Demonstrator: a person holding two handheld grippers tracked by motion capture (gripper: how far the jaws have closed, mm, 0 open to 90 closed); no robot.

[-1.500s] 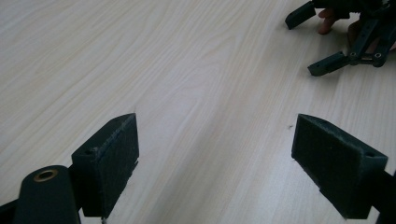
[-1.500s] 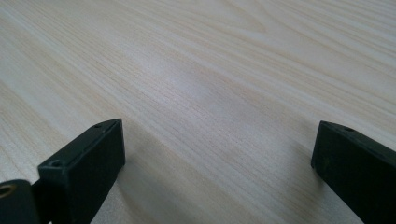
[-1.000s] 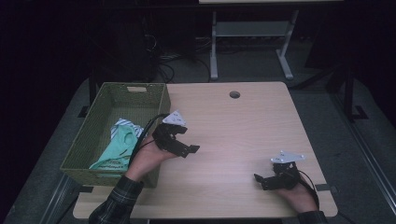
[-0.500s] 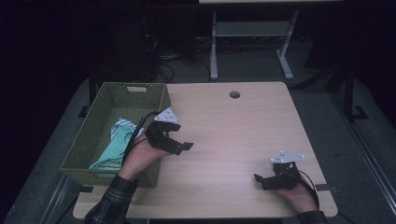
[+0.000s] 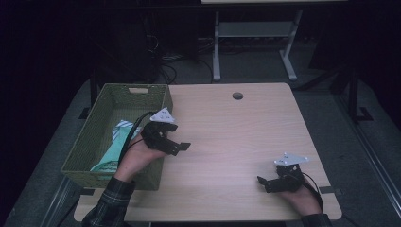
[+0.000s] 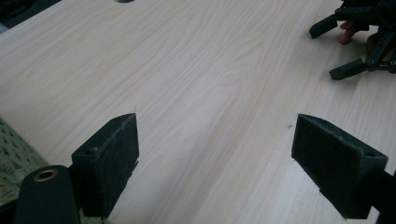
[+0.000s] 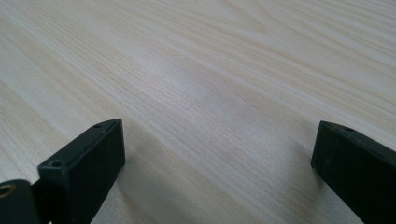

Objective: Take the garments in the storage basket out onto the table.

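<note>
By the basket (image 5: 99, 137), left tool (image 5: 182, 147) has shifted leftward.

1. Pale wood-grain table (image 5: 236, 137), streaked lengthwise.
2. Olive-green woven basket (image 5: 101, 124), finely dotted mesh.
3. Mint-green cloth (image 5: 111, 149) inside, striped white and teal at one end.
4. Black left gripper (image 5: 176, 146), grey plate on top.
5. Black right gripper (image 5: 265, 183), grey plate likewise.
6. Dark plaid sleeve (image 5: 111, 205).
</note>
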